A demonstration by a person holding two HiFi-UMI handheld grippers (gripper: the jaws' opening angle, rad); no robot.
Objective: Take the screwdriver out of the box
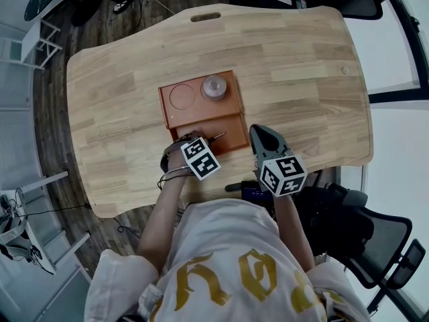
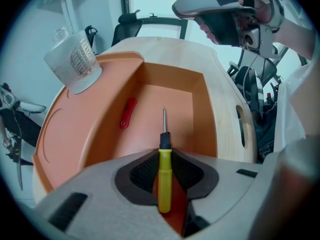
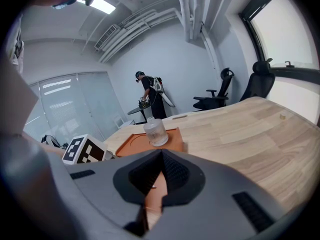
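A screwdriver (image 2: 165,176) with a yellow handle and thin metal shaft lies in the deep compartment of the orange box (image 2: 205,114). My left gripper (image 2: 165,156) points steeply down into it, and both pads sit against the handle. In the head view the left gripper (image 1: 198,139) is at the near end of the box (image 1: 233,102), with the shaft (image 1: 218,137) sticking out to its right. My right gripper (image 1: 259,131) hovers just right of the box, jaws together with nothing between them; its own view shows the same for the right gripper (image 3: 161,153).
A clear plastic cup (image 1: 214,87) stands on the box's shallow far part beside a round recess (image 1: 182,96). A small red piece (image 2: 128,112) lies in the compartment. The wooden table (image 1: 301,79) has a slot (image 1: 205,17) at its far edge. A person (image 3: 150,96) stands far back.
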